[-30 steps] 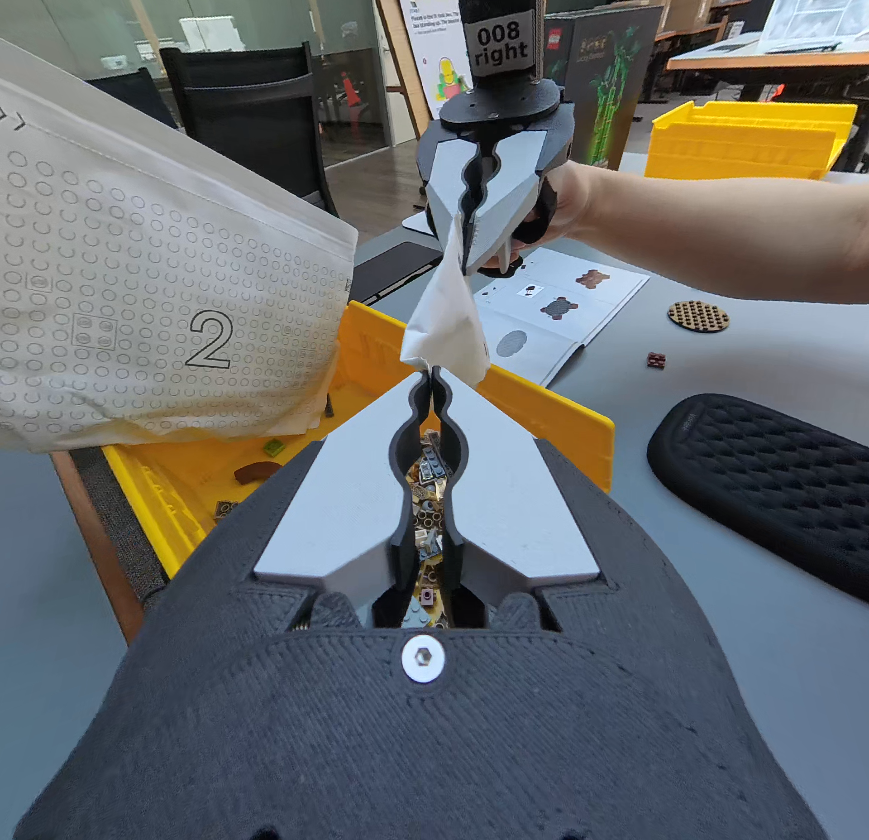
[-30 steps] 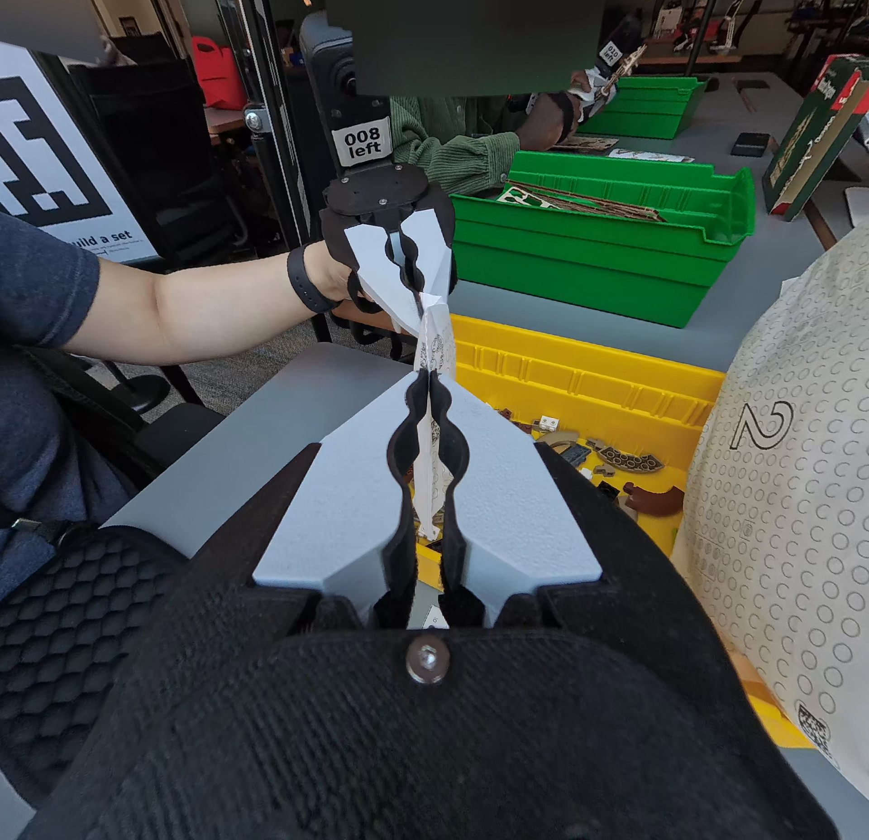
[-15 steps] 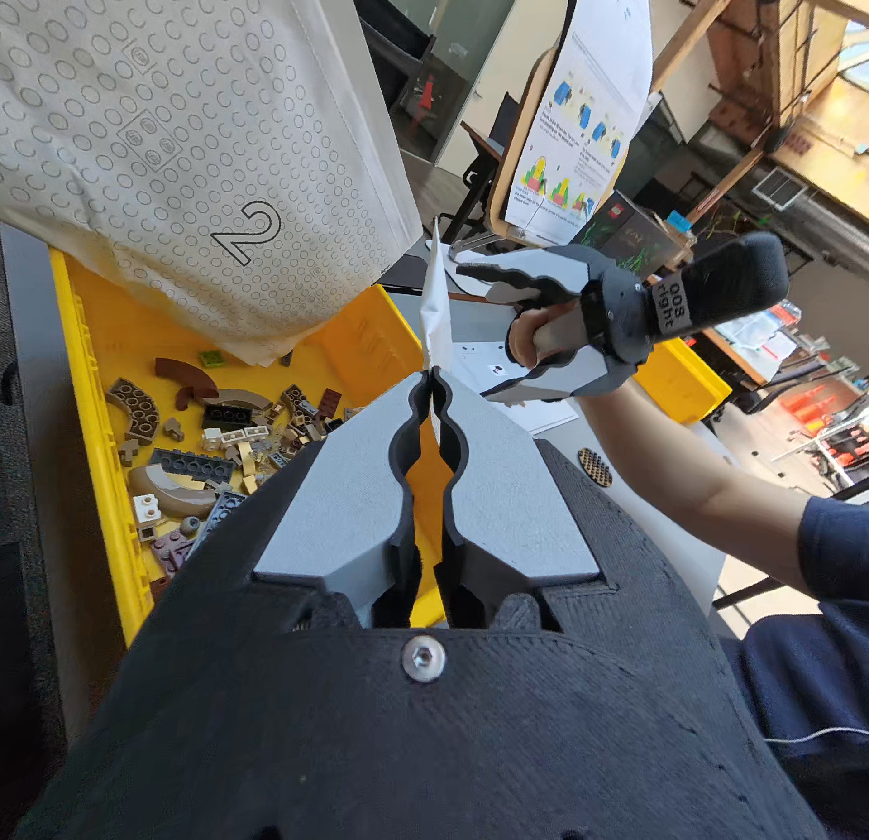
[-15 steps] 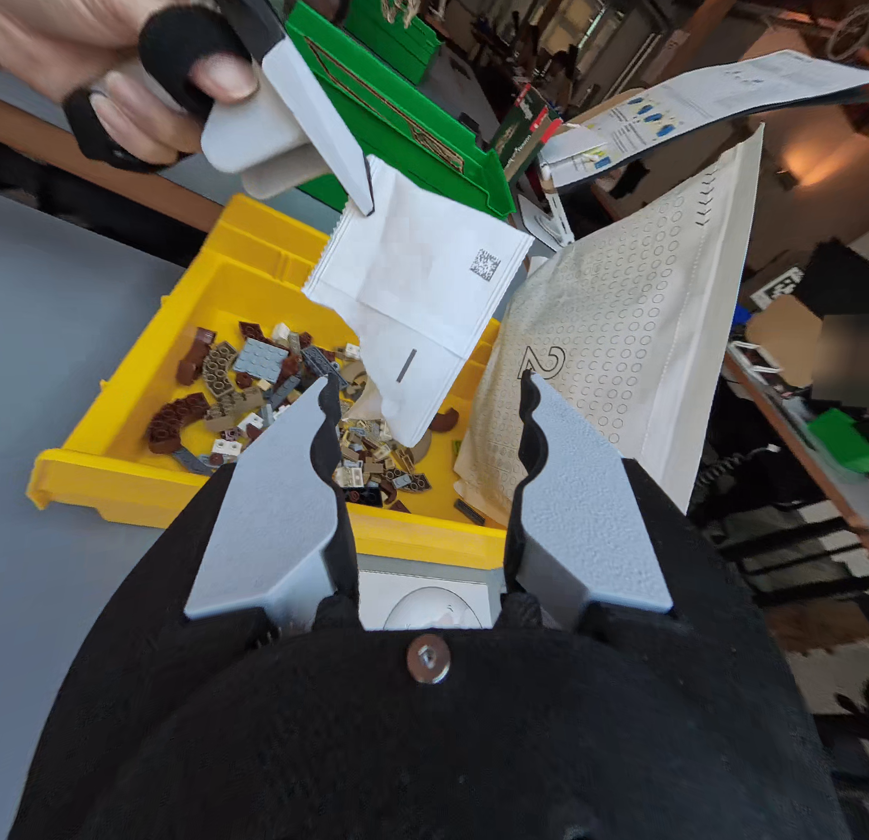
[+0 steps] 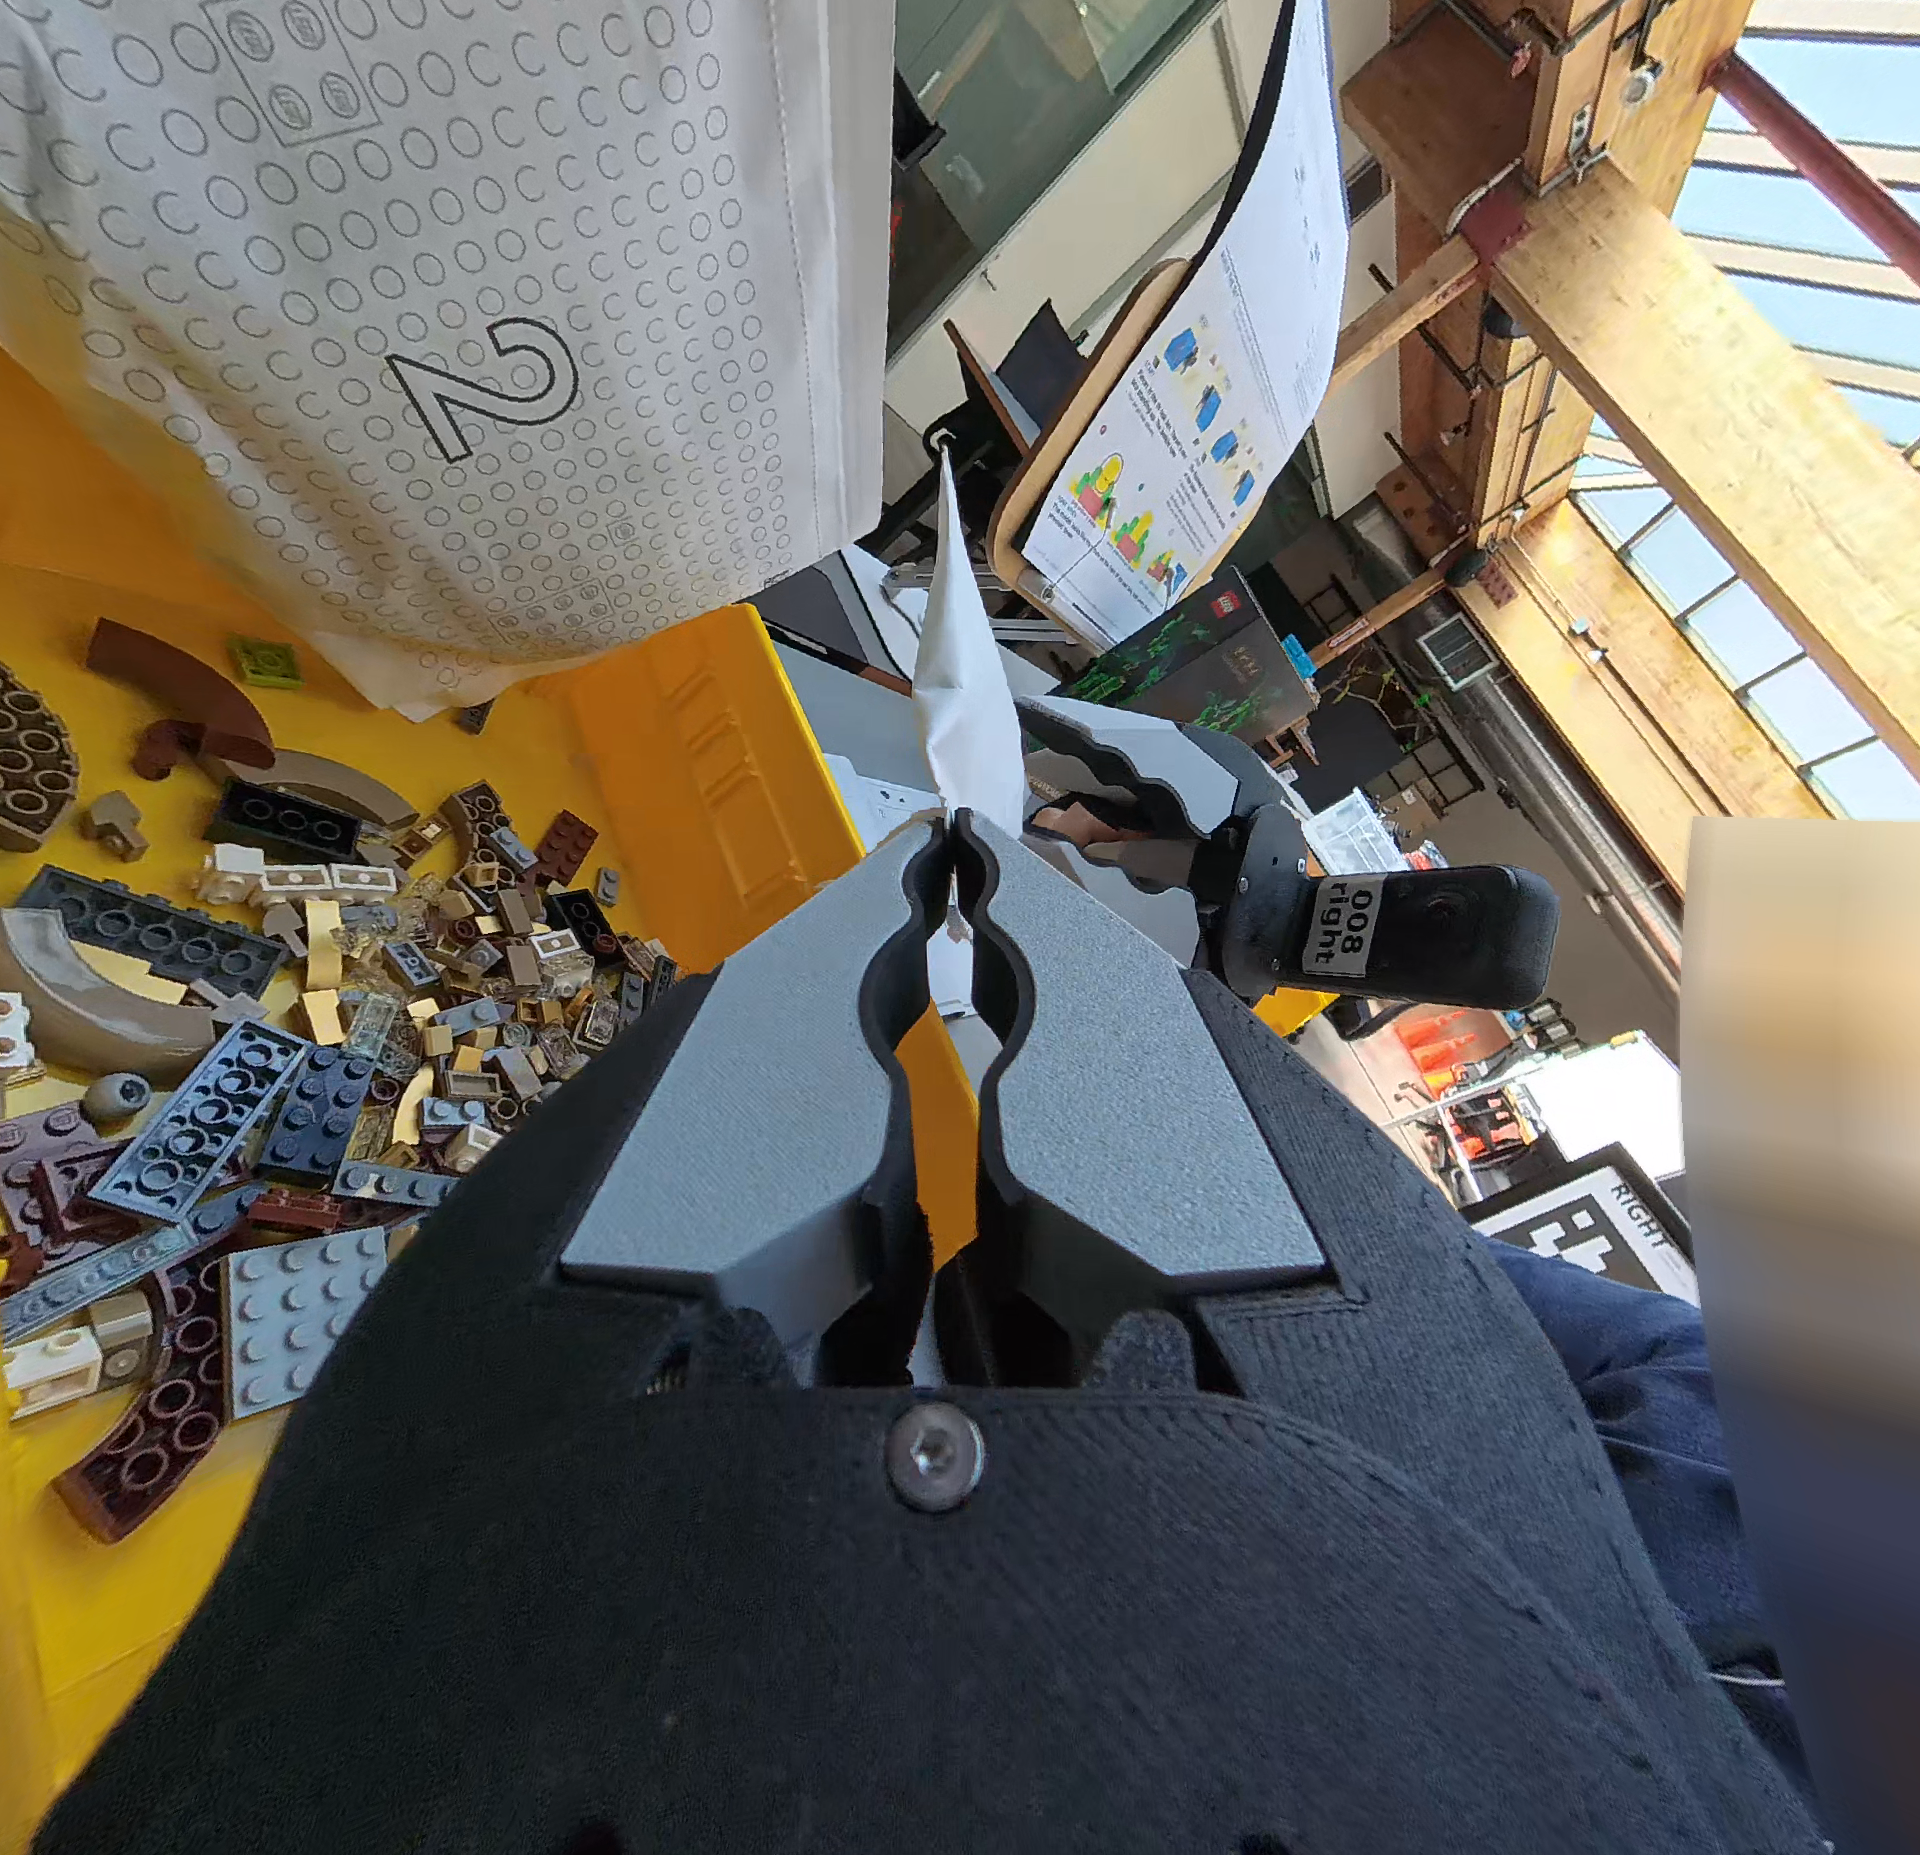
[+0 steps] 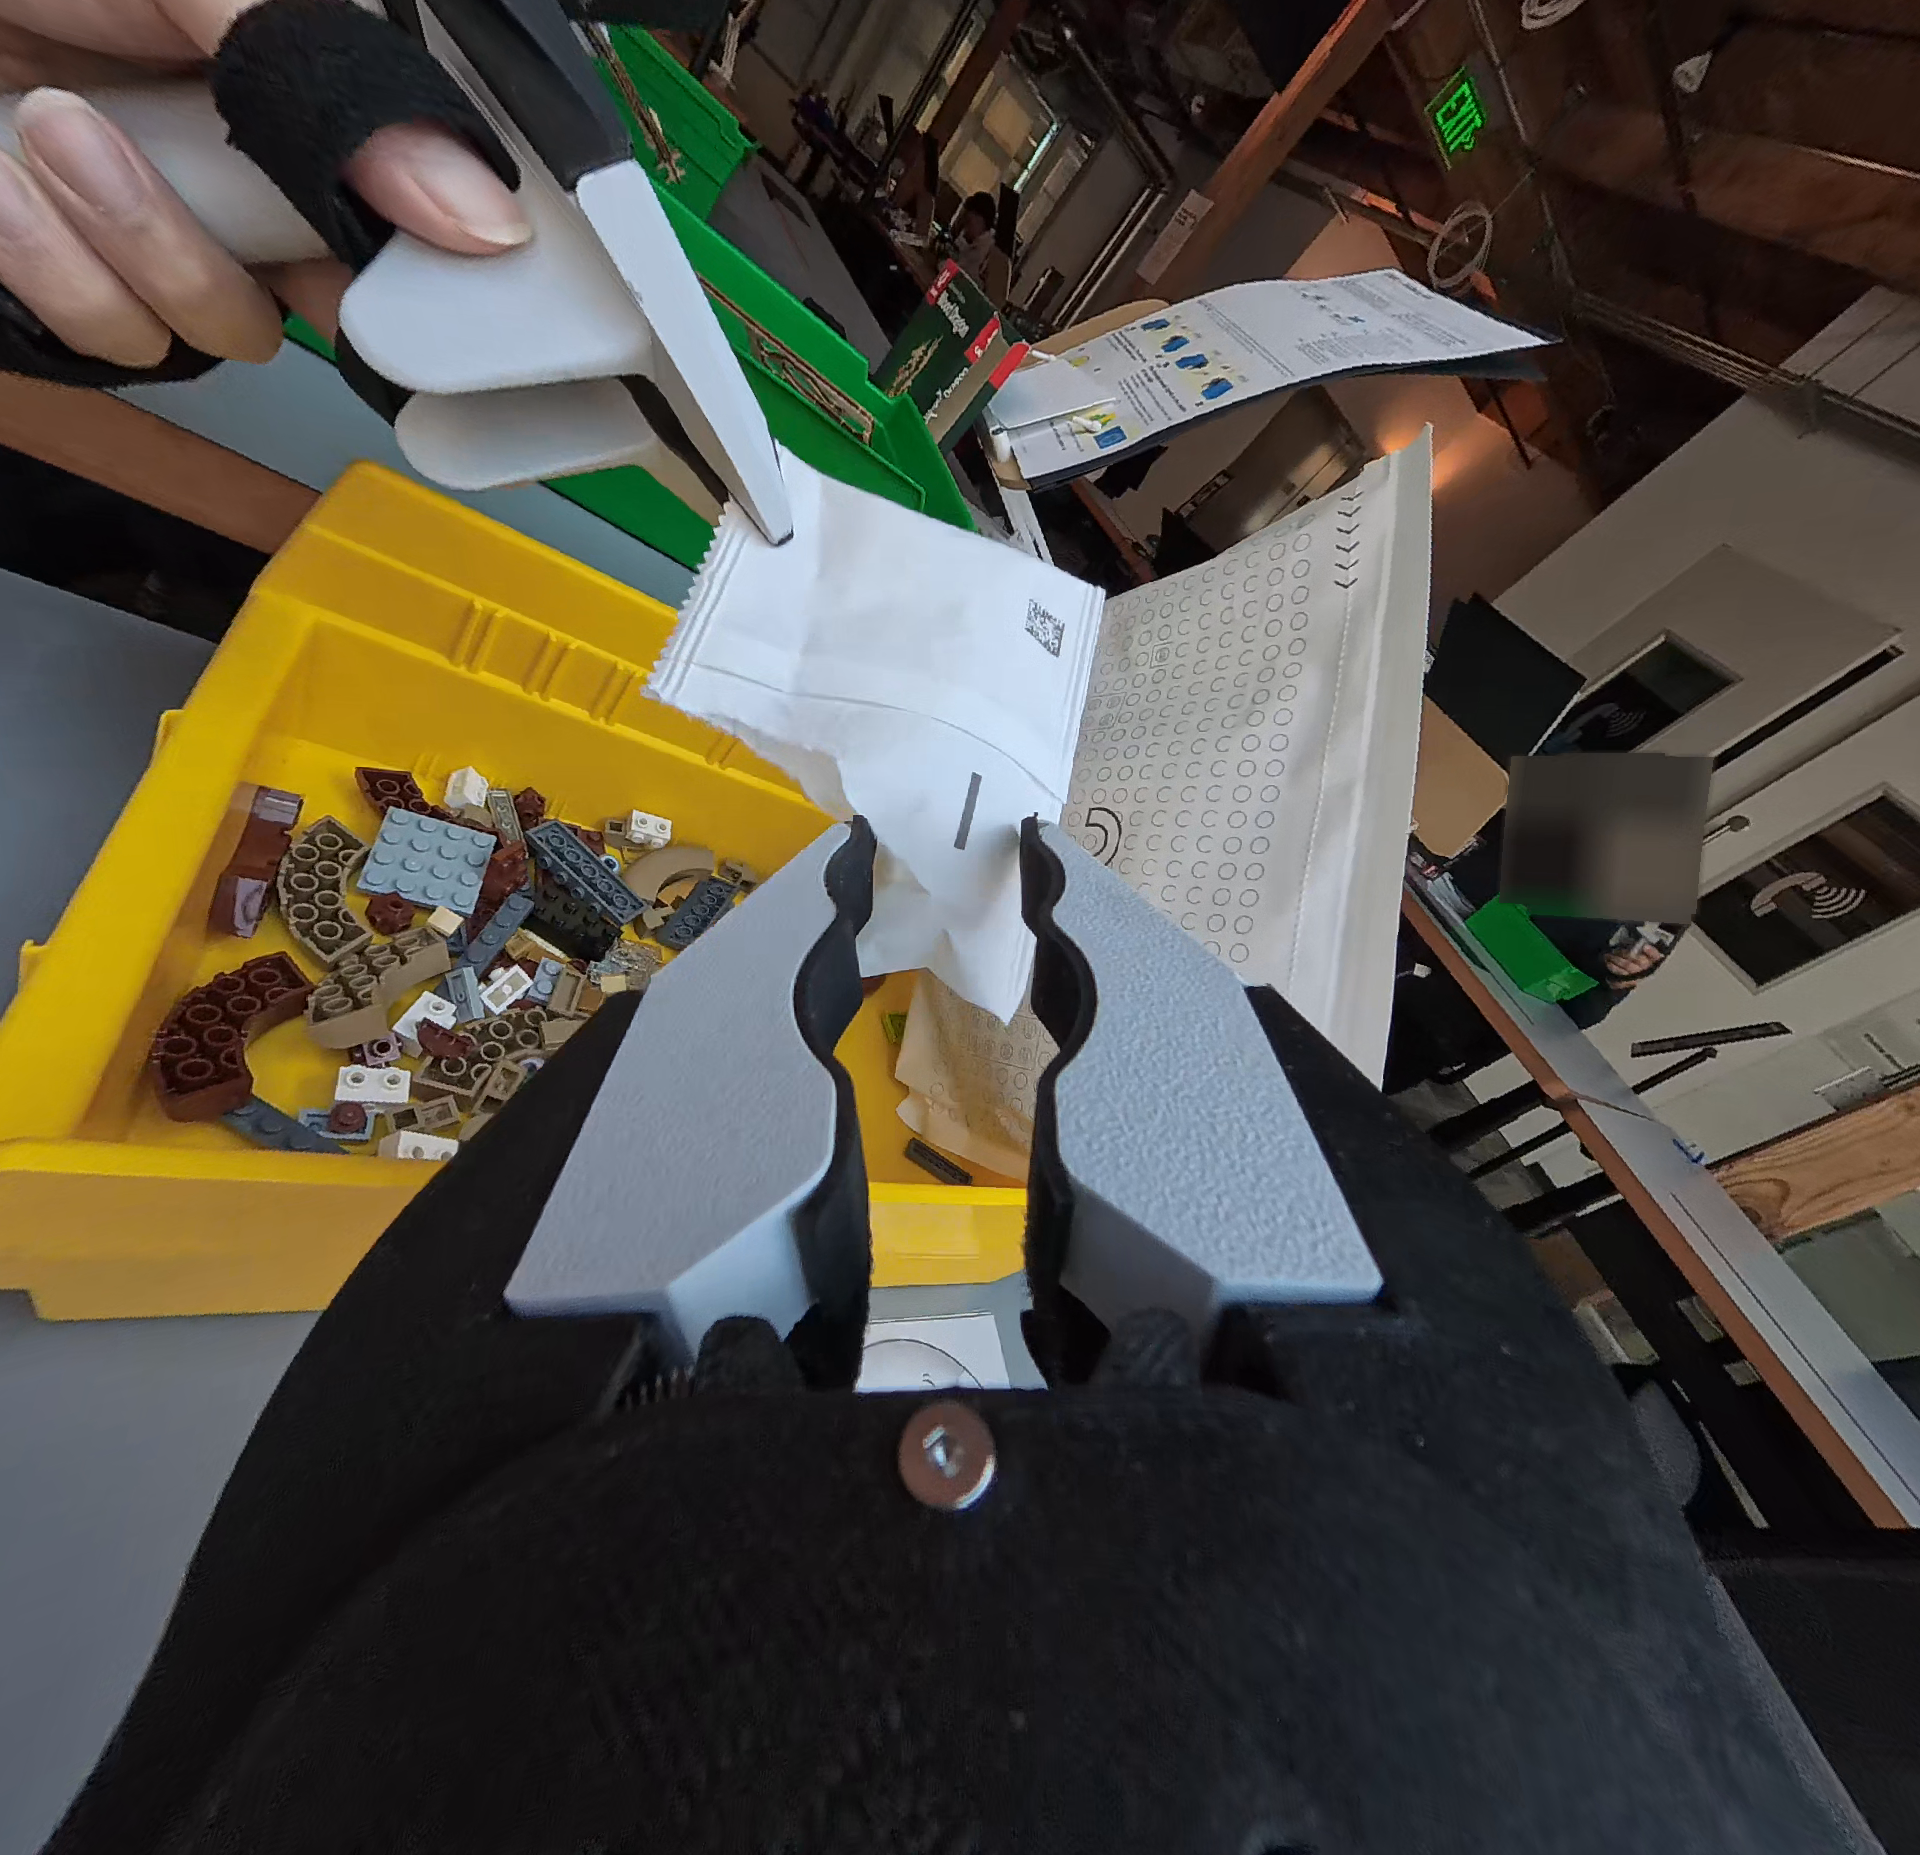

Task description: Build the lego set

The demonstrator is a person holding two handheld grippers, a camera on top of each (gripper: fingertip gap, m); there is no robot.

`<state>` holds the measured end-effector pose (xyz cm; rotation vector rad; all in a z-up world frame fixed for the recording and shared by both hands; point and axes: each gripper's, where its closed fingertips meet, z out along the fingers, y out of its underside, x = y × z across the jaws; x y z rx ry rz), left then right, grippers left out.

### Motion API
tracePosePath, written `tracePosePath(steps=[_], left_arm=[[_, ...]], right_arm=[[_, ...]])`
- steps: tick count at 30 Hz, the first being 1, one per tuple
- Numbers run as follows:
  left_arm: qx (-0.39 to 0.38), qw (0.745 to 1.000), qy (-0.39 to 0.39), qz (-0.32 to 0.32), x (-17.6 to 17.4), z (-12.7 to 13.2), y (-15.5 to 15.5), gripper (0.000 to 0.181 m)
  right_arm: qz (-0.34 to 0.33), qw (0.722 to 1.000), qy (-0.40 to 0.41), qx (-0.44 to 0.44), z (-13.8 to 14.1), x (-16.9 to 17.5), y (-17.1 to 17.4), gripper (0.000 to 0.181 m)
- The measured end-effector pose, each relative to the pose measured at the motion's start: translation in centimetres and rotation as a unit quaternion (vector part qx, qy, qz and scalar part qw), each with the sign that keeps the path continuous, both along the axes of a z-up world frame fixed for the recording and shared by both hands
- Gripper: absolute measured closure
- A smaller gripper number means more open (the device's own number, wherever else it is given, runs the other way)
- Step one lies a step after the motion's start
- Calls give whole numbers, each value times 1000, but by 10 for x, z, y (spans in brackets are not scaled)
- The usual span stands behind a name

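Over yellow bin (image 6: 312, 600) of loose bricks (image 6: 436, 932): left gripper (image 5: 954, 818) pinching small white bag (image 6: 914, 662), apparently emptied; right gripper (image 6: 940, 834) parted, empty; next, discard bag

Loose bricks (image 6: 436, 932) lie in the tray (image 6: 343, 1234) left of the jaws; the large bag (image 6: 1247, 766) stands right, behind the small packet (image 6: 894, 652)
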<state>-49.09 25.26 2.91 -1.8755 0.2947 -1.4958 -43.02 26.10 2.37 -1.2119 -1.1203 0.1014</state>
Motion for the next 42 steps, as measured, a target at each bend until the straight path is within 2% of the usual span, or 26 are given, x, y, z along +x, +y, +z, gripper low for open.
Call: tracePosePath(steps=[7,11,13,14,17,20,23,26,29,32,34,36,38,40,42], left_arm=[[-40,995,-77,-40,5,5,-8,181],[-54,990,-119,-61,7,12,-13,181],[-61,987,-132,-68,7,13,-15,181],[-64,987,-133,-70,8,13,-16,181],[-76,982,-151,-82,11,14,-21,181],[-86,980,-158,-85,13,12,-22,181],[-92,979,-159,-89,13,10,-22,181],[-95,977,-164,-92,17,9,-24,181],[-99,971,-196,-93,23,16,-26,181],[-74,970,-215,-91,22,26,-30,181],[-23,984,-159,-72,20,24,-32,181],[67,995,-69,-34,14,23,-34,175],[166,985,47,16,6,20,-32,164],[265,949,159,66,-1,20,-30,147],[385,886,246,83,5,29,-37,149]], right_arm=[[8,996,87,24,33,3,-13,161],[-18,997,52,46,36,5,-8,162],[-10,999,18,33,28,1,-9,172],[-14,999,8,38,28,2,-8,172],[-1,996,-36,84,28,-4,-14,157],[-7,989,-81,122,25,-8,-16,167],[-9,982,-99,157,28,-9,-20,170],[-22,986,-60,154,38,-7,-23,181],[-23,996,33,81,47,-3,-22,181],[-14,998,46,39,43,-1,-18,181],[-22,999,5,35,36,0,-17,181],[-37,997,-36,51,35,5,-15,181],[-51,995,-76,38,30,11,-12,181],[-53,993,-103,4,25,16,-10,181],[-57,990,-123,-29,20,22,-8,181]])
